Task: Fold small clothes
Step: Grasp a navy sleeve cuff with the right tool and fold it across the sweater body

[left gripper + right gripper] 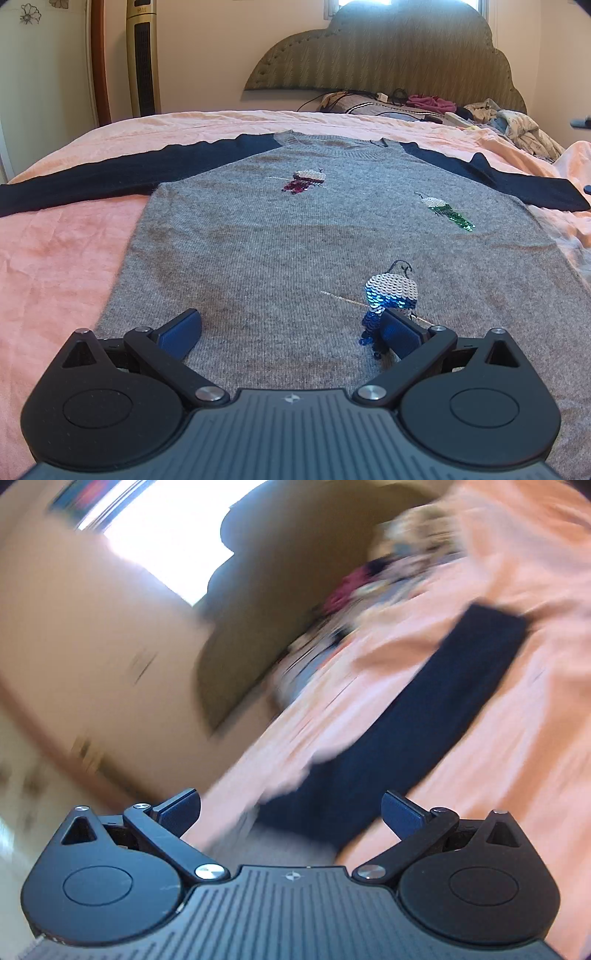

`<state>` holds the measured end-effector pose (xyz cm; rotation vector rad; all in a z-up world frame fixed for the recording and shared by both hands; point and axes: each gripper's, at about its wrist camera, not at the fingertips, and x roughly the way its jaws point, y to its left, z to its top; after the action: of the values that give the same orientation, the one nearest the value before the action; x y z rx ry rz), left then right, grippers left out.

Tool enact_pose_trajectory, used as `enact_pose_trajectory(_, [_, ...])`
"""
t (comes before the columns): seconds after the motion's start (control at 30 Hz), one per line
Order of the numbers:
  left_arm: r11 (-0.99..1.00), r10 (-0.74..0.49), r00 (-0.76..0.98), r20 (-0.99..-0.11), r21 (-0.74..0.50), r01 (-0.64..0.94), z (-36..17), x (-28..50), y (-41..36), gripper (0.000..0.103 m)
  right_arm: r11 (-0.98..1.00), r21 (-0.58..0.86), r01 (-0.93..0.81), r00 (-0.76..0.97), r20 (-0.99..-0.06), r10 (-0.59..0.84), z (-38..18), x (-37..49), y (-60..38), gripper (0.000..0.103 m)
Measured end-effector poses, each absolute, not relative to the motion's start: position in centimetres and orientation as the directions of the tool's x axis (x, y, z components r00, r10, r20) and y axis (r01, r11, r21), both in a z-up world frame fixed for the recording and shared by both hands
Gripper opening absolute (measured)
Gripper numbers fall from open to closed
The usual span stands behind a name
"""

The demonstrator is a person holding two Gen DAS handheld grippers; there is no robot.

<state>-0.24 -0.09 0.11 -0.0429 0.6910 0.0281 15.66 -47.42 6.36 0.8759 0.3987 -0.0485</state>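
Note:
A small grey sweater point(288, 236) with dark navy sleeves lies flat and spread on the pink bedsheet point(55, 266), neck toward the headboard. It has three sequin patches; the blue one point(391, 295) is by my right finger. My left gripper point(291, 328) is open and empty, low over the sweater's hem area. My right gripper point(291, 812) is open and empty, tilted, above one navy sleeve point(413, 720) that stretches away over the sheet. The right wrist view is motion-blurred.
A padded headboard point(388, 48) stands at the far end. A heap of clothes, cables and small items point(436, 107) lies by the pillows. A tower fan point(142, 55) stands at the far left wall.

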Motion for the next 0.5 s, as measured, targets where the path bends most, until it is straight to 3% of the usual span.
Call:
enact_pose_trajectory(0.07, [0.999, 0.008, 0.771, -0.637, -0.035, -0.039, 0.1, -0.3, 0.0, 0.103, 0.593, 0.733, 0.333, 0.91, -0.415, 0.003, 5.2, 17.8, -51.9, 0.077])
enact_pose_trajectory(0.23, [0.999, 0.007, 0.771, -0.637, -0.037, -0.039, 0.1, -0.2, 0.0, 0.103, 0.462, 0.733, 0.499, 0.848, -0.523, -0.086, 0.1, 19.4, -56.1, 0.076])
enact_pose_trajectory(0.43, [0.999, 0.006, 0.771, -0.636, -0.038, -0.039, 0.1, -0.2, 0.0, 0.103, 0.513, 0.721, 0.465, 0.873, -0.471, -0.129, -2.2, 21.7, -56.3, 0.076])
enact_pose_trajectory(0.5, [0.998, 0.005, 0.771, -0.636, -0.039, -0.039, 0.1, -0.2, 0.0, 0.103, 0.574, 0.658, 0.487, 0.854, -0.497, -0.155, -2.2, 22.9, -56.2, 0.048])
